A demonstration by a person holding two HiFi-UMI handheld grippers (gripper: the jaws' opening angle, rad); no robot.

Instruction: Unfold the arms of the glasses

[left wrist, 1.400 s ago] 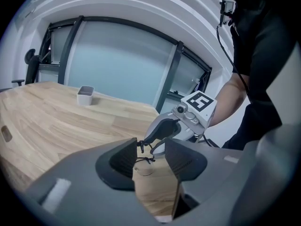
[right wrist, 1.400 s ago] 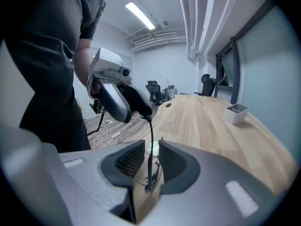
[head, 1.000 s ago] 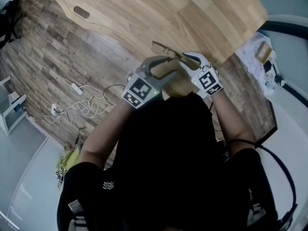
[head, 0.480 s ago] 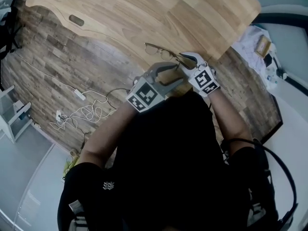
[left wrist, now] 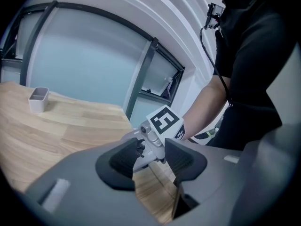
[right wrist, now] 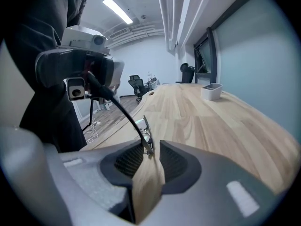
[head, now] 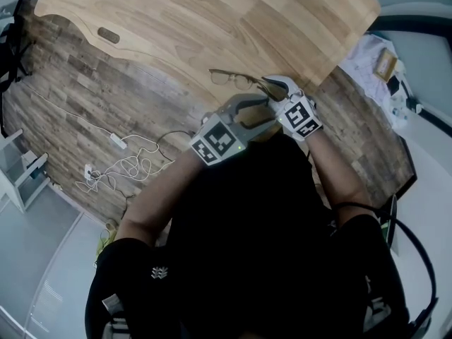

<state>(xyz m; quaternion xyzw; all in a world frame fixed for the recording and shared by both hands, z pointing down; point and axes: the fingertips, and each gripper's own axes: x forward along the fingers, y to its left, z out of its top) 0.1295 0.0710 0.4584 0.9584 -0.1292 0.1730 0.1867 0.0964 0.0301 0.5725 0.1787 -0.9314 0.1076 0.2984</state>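
Head view: the left tool [head: 263,110], jaws apart and empty, has moved in on the glasses [head: 229,77], which the right tool [head: 274,87] keeps clamped. Catching an arm looks next.

An office is shown: swivel chairs [right wrist: 137,84] are seen beyond a long wooden table [right wrist: 221,121]; glazed partitions [right wrist: 254,55] are lined along it; a strip light [right wrist: 116,10] is mounted overhead.
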